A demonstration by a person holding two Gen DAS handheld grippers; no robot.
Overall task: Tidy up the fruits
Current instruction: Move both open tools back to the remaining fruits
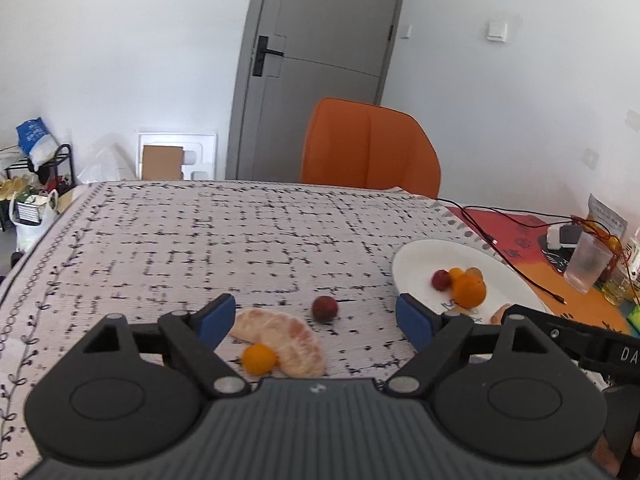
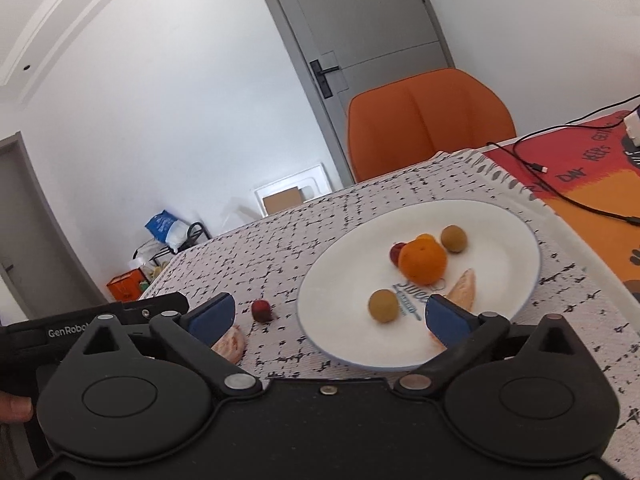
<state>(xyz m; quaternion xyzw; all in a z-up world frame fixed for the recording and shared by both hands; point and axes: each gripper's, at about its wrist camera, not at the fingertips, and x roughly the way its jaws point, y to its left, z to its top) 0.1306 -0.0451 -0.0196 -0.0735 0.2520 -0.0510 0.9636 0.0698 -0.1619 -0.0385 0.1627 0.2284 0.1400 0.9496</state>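
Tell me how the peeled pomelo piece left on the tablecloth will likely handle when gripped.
The pomelo piece shows bare pulp with no rind, so it looks soft and may tear or squash under firm pads. Its curved, flat-lying shape seems unlikely to roll. A small orange fruit sits against it and may get nudged away.

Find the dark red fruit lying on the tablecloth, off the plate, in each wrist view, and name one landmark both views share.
Left wrist view: the dark red fruit lies on the cloth, centre, left of the white plate.
Right wrist view: the same fruit lies lower left of the plate, beside the left finger.
Shared landmark: orange chair.
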